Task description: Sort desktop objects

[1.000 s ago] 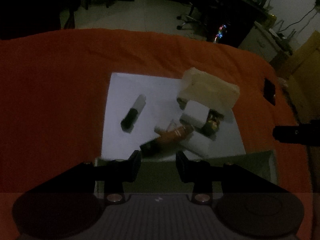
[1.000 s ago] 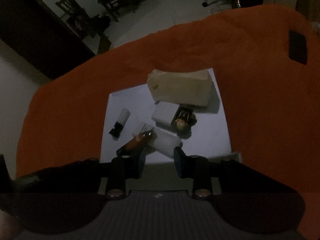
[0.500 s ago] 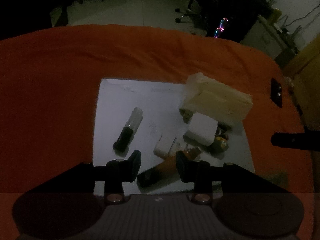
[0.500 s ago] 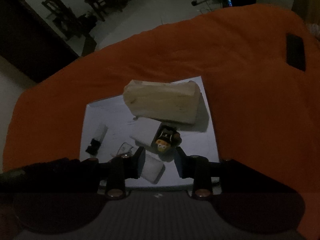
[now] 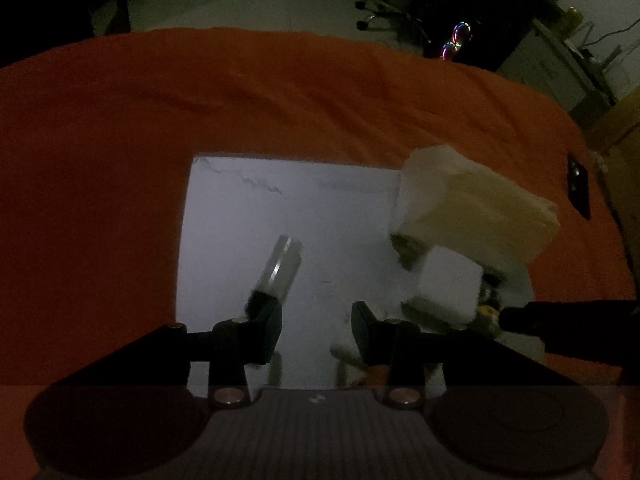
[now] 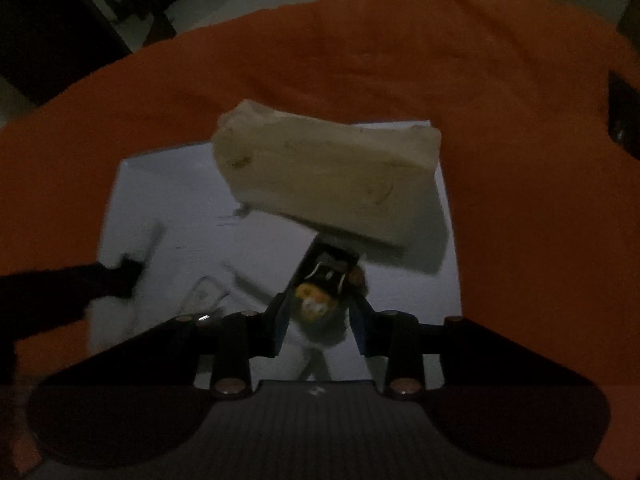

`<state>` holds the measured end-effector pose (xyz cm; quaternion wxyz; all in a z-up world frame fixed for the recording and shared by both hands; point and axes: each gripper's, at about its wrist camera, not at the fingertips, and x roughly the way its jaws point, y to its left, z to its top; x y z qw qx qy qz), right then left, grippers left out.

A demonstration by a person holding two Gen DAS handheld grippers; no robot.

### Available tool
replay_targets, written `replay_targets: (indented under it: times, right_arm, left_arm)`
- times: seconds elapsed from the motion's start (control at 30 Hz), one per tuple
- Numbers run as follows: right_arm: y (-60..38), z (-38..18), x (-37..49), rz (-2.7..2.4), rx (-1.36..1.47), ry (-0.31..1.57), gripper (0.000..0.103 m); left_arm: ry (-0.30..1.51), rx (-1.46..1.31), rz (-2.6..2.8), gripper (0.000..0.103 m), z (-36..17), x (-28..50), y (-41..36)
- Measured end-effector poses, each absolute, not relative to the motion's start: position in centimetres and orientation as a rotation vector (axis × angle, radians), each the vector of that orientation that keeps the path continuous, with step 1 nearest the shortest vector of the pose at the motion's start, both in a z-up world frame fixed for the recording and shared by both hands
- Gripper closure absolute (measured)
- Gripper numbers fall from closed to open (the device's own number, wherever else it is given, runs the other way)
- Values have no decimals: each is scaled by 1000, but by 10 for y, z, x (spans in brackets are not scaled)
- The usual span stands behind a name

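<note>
Lower and nearer now than a second ago: left gripper (image 5: pixel 316 320) and right gripper (image 6: pixel 320 320), both close over the white sheet (image 5: pixel 240 220). Looks bigger in both views, that sheet.

Holds all the small things, laid flat on the orange cloth (image 5: pixel 120 140). At 1 o'clock on it in the left view, big beige packet (image 5: pixel 472 208). Just below that, touching it, white block (image 5: pixel 448 280). At 4 o'clock, peeking out by the block, little toy figure (image 5: pixel 488 312). Near the middle, see-through tube with a black end (image 5: pixel 276 276), tilted, black end right by the left finger.

Left jaws a small way apart, only bare sheet between them.

Right jaws a small way apart too, with the toy figure (image 6: pixel 316 300) sitting between the fingers. Does not look squeezed. Just above it, at 12 o'clock, the beige packet (image 6: pixel 328 184).

Lots of bare sheet at 11 o'clock in the left view. Wide bare cloth all round the sheet's edges. Out at 3 o'clock on the cloth, small black thing (image 5: pixel 578 188).
</note>
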<state>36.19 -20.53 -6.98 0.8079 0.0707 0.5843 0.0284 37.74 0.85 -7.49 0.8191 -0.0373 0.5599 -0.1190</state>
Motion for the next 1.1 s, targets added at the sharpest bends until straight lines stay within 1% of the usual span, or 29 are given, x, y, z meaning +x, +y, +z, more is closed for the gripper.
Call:
replay_targets:
  times: [0.03,0.07,0.1,0.17,0.4,0.5,0.53,0.57,0.6,0.63,0.67,0.77,0.8,0.83,0.9,1.03,1.07,1.1]
  right_arm:
    - [-208,-74,362,56,177,1250,66]
    - [-212,-77,361,51,208,1250,64]
    - [-216,-81,361,46,239,1250,58]
    - [-221,-84,361,52,271,1256,55]
    - [-230,-93,361,88,364,1306,55]
    - [-231,-93,361,93,372,1300,56]
    - [-232,-92,361,93,376,1295,57]
    - [-234,-90,361,93,380,1290,63]
    - [-235,-89,361,93,385,1284,65]
    - [-236,-87,361,85,375,1281,66]
    - [-236,-86,360,75,364,1277,72]
    - [-244,-83,359,82,348,1288,77]
    - [-246,-82,359,92,353,1293,82]
    - [-249,-80,359,97,352,1297,83]
    - [-253,-75,358,102,324,1304,90]
    - [-255,-69,359,104,273,1311,88]
    - [-254,-68,360,89,259,1302,83]
    - [-253,-67,361,74,253,1290,69]
  left_arm:
    - [1194,-78,-259,69,-78,381,10]
    - [1197,-72,-265,69,-80,384,10]
    - [1202,-63,-262,69,-84,387,10]
    - [1208,-43,-251,69,-89,391,11]
    - [1219,-41,-236,69,-98,396,13]
    - [1228,-51,-217,69,-100,398,15]
    - [1231,-58,-209,69,-101,398,17]
    - [1234,-65,-201,69,-101,399,18]
    - [1236,-62,-194,69,-103,400,18]
    - [1237,-65,-194,69,-104,400,19]
    - [1238,-69,-194,69,-106,401,20]
    - [1230,-77,-197,69,-106,401,20]
    - [1229,-71,-198,69,-106,400,19]
    - [1229,-69,-201,69,-106,401,19]
    - [1231,-65,-208,69,-107,401,19]
    - [1229,-48,-214,69,-108,405,17]
    - [1229,-50,-213,69,-108,406,17]
    - [1229,-53,-213,69,-108,406,17]
